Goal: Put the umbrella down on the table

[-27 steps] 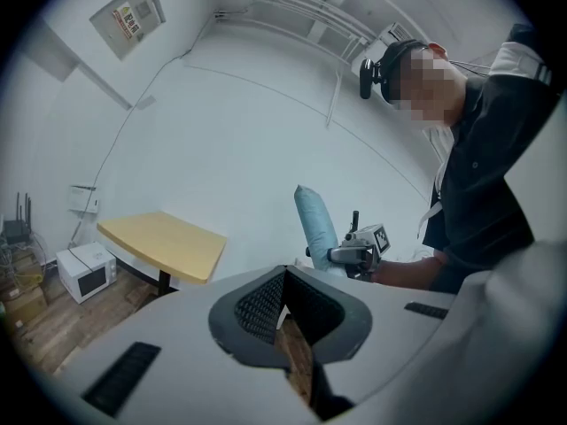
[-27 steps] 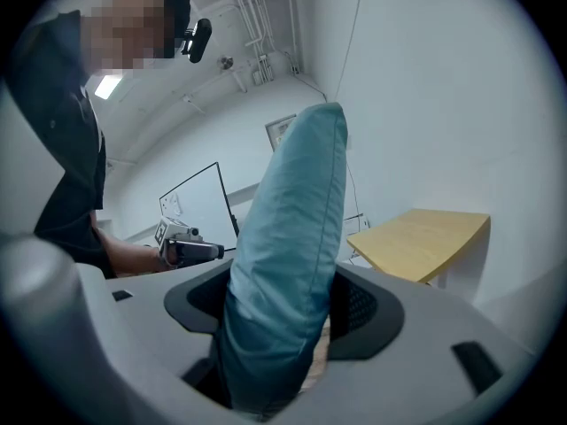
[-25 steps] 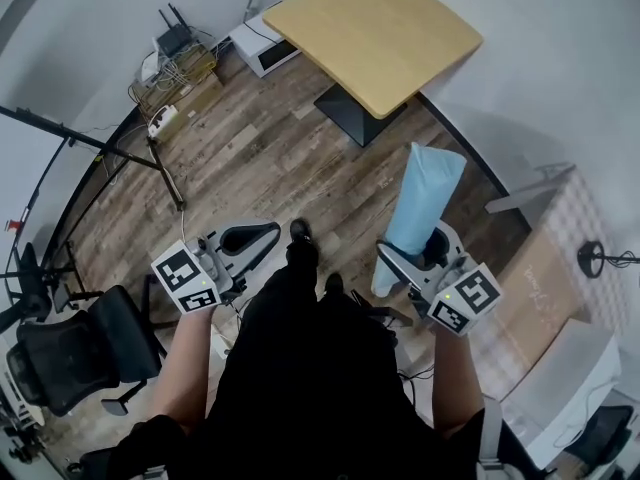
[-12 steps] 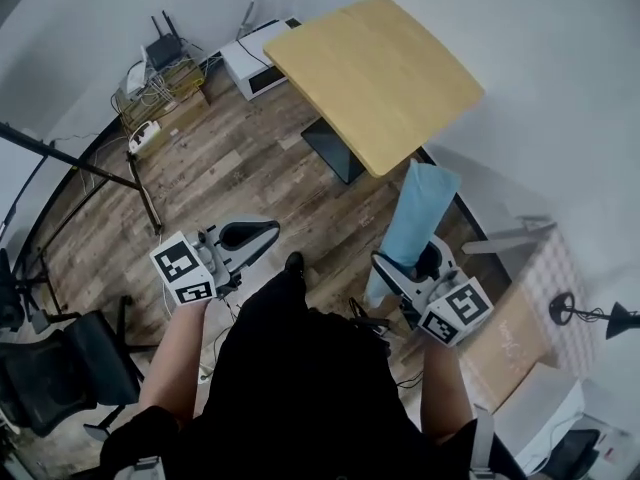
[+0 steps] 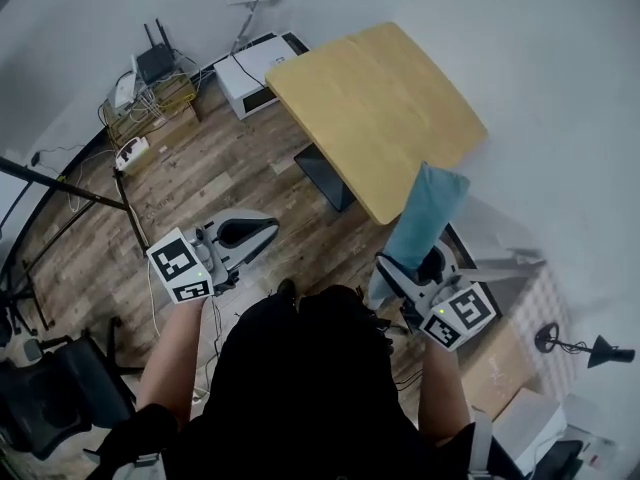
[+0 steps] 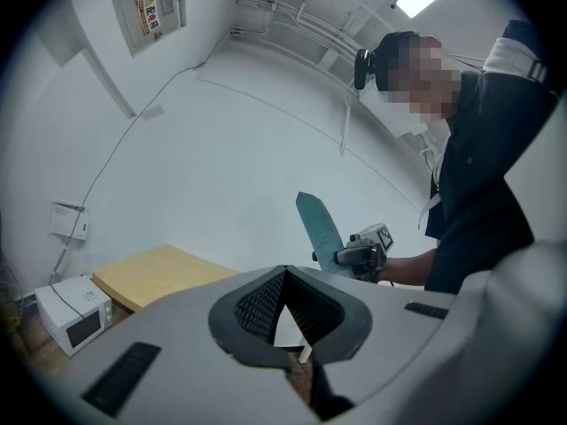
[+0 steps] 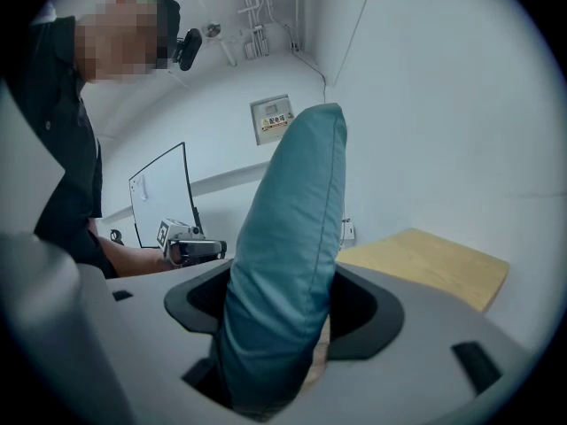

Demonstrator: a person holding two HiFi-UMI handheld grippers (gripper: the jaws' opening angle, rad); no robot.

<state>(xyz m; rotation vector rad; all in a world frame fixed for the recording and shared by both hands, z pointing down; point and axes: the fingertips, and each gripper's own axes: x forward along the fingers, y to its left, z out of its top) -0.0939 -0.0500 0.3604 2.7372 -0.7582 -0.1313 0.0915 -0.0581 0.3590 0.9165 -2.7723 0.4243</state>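
A folded teal umbrella (image 5: 422, 216) stands nearly upright in my right gripper (image 5: 418, 268), which is shut on its lower part. In the right gripper view the umbrella (image 7: 288, 237) fills the gap between the jaws of the right gripper (image 7: 283, 304). The light wooden table (image 5: 380, 98) lies just ahead, and the umbrella's top overlaps its near edge in the head view. My left gripper (image 5: 243, 235) hangs over the floor to the left, shut with nothing in it. From the left gripper (image 6: 285, 274) I see the umbrella (image 6: 319, 228) and the table (image 6: 159, 273).
A white microwave-like box (image 5: 255, 66) sits on the floor beyond the table, beside a router and cables (image 5: 150, 76). A black stand (image 5: 80, 193) and an office chair (image 5: 45, 398) are at the left. A cardboard box (image 5: 500, 358) and a lamp (image 5: 590, 348) are at the right.
The person has walked toward the table, which now lies nearer and lower in the head view. Both grippers keep their pose, with the umbrella still held upright.
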